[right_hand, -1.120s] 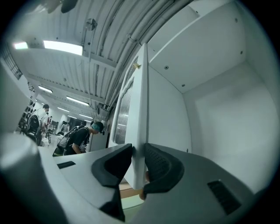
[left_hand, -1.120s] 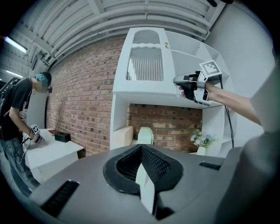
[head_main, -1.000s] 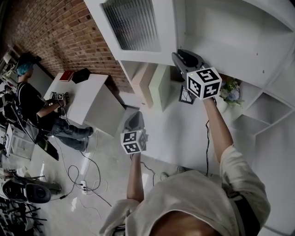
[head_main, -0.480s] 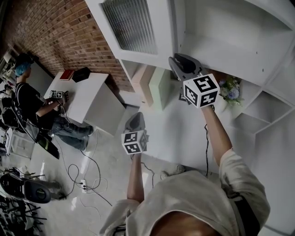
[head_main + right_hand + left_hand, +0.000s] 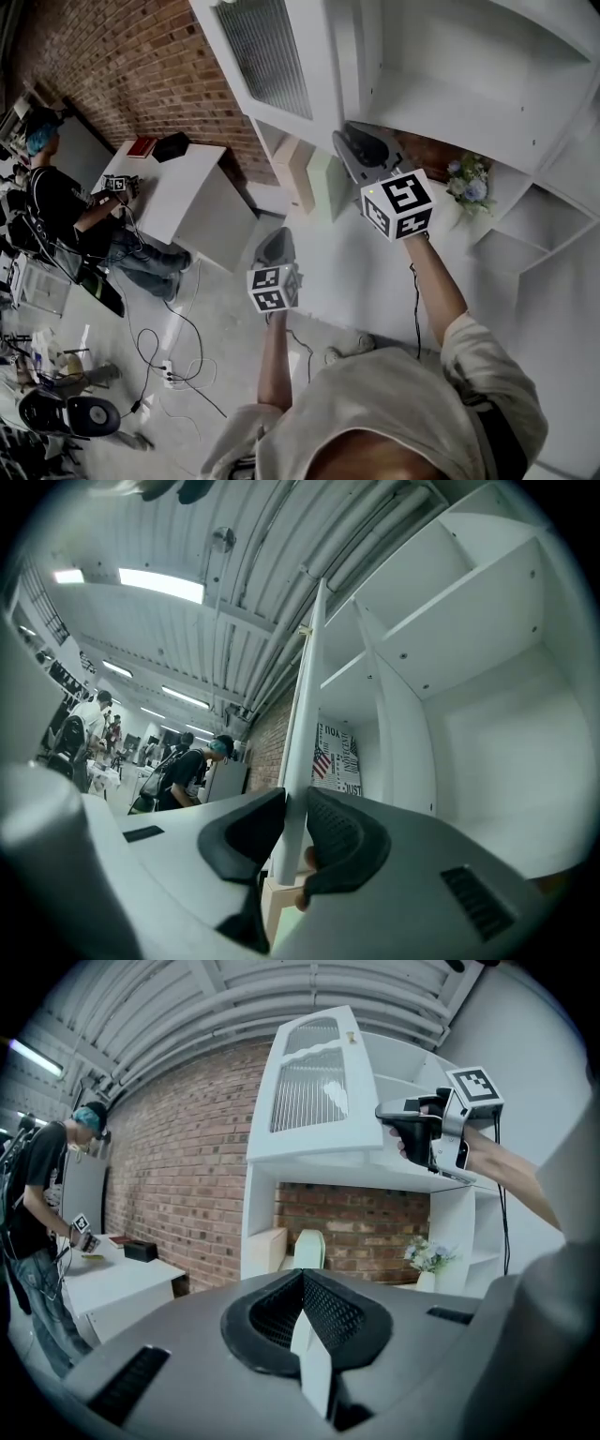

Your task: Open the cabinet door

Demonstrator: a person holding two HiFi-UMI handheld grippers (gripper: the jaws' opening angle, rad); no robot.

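Got cabinet door [image 5: 272,56] partway open; more swing left to do. Pinched door's edge in right gripper [image 5: 352,141], jaws closing. Held left gripper [image 5: 275,242] lower, jaws together, empty.

**Clearances around the cabinet door [image 5: 281,56], which stands partly open.**
- **Right of the door:** an open shelf bay [image 5: 450,66], free to enter.
- **Below the door:** a niche [image 5: 356,1227], partly blocked by a pale box [image 5: 298,173] and a flower vase [image 5: 466,183].
- **Left of the door:** a brick wall [image 5: 122,66], a white table [image 5: 178,202] and a person [image 5: 56,206]. The floor [image 5: 225,314] is passable between table and door, with loose cables [image 5: 178,352] on it.
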